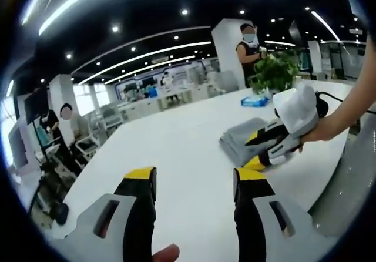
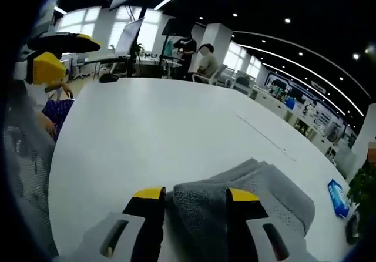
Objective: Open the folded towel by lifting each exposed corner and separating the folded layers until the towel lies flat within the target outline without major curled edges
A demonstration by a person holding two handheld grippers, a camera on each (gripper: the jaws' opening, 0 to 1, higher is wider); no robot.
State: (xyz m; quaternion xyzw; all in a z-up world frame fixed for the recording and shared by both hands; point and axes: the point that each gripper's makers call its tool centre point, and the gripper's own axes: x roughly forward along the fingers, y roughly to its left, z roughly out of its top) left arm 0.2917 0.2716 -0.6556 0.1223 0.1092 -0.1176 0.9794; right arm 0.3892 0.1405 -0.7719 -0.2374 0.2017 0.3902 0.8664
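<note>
Towel (image 2: 247, 197) sits folded between right gripper (image 2: 194, 197) fingers (image 2: 148, 200).

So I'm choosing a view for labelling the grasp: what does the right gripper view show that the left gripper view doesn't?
Right gripper view: the right tongs open, with the grey towel's corner between their jaws.

Left gripper view: the left tongs open over the bare white table, and a potted plant.

Both: towel, table and a blue packet.

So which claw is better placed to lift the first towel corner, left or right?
Right, probably. The right claw already straddles the edge of the folded grey towel, jaws open around it. The left claw hangs open over bare white table, away from the towel.
</note>
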